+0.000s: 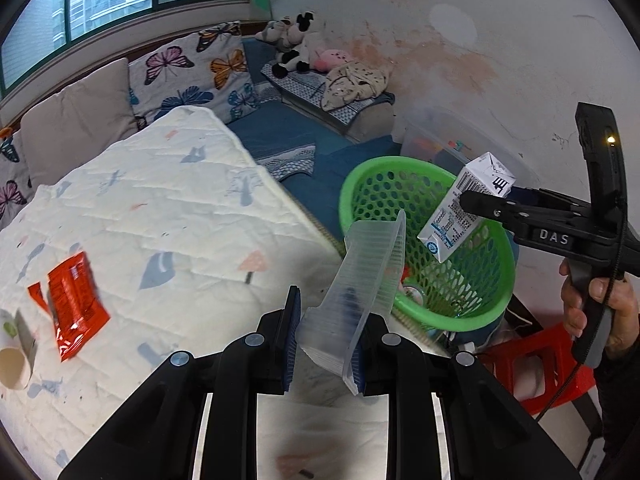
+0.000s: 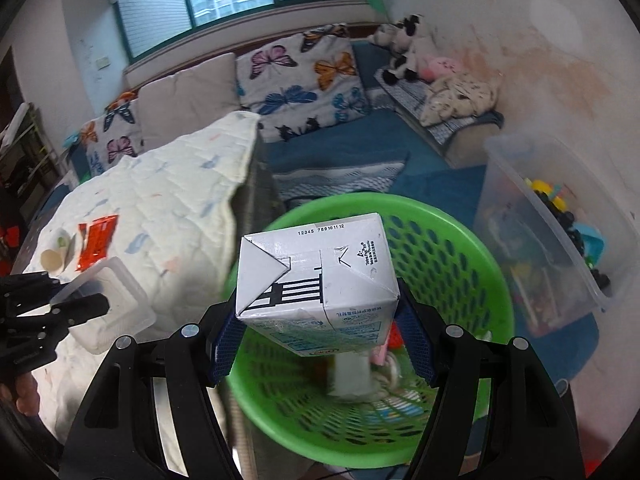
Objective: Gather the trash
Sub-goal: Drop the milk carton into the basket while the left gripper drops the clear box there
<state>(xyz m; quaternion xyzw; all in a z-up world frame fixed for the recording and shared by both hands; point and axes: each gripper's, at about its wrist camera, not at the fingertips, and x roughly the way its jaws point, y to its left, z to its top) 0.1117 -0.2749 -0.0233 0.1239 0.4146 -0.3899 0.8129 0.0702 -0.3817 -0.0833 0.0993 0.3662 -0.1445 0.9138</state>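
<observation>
R gripper (image 2: 320, 328) clamps carton (image 2: 316, 280) across its sides, held directly over green basket (image 2: 460, 248) mouth, long axis tilted toward the opening; drop looks next. L gripper (image 1: 326, 344) holds clear tray (image 1: 364, 276) by one end, tray angled up toward basket rim, just short of it. R is nearer.

Two grippers: the left gripper (image 1: 326, 340) at 6 o'clock and the right gripper (image 1: 486, 198) at 3 o'clock, each holding one item. One clear plastic tray (image 1: 360, 280), one milk carton (image 1: 464, 212), one green basket (image 1: 496, 240), one red wrapper (image 1: 72, 300) at 8 o'clock, one paper cup (image 1: 14, 362), one red stool (image 1: 532, 364), one clear storage bin (image 2: 552, 224), three butterfly pillows (image 1: 192, 68) toward 11 o'clock
</observation>
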